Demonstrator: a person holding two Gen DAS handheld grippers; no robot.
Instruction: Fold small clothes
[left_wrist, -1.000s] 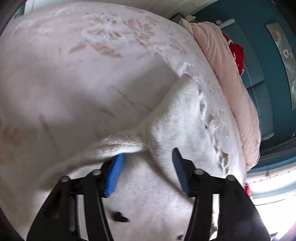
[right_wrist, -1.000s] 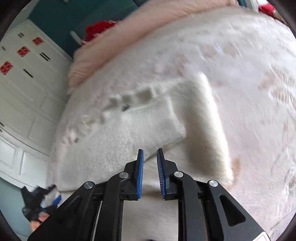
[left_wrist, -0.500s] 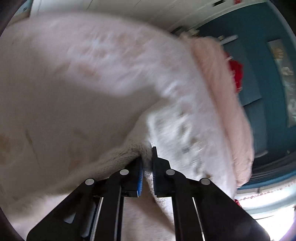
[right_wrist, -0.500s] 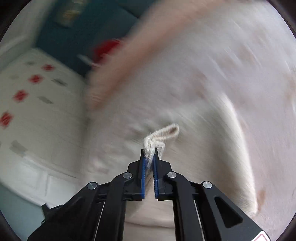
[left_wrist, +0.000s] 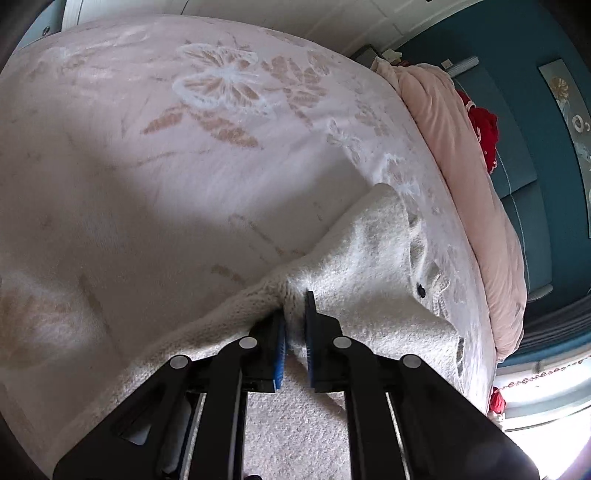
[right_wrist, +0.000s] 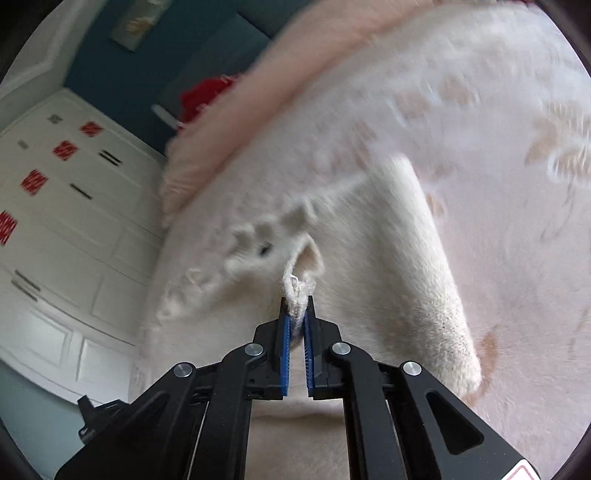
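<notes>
On the bed (left_wrist: 184, 184), our left gripper (left_wrist: 294, 325) and right gripper (right_wrist: 296, 317) each pinch the sweater (left_wrist: 369, 266) tight, so we can fold it.

My left gripper (left_wrist: 294, 314), wide open a second ago, is now clamped on a bunch of the cream sweater (left_wrist: 373, 266). My right gripper (right_wrist: 296, 314) has nipped the knit edge too, and that fabric lifts off the bed.

Open pink bedspread (left_wrist: 229, 184) ahead and to the left of my left tongs (left_wrist: 294, 325), rolled pink quilt (left_wrist: 476, 206) walling the bed's far edge, white wardrobe (right_wrist: 62, 236) beyond it.
</notes>
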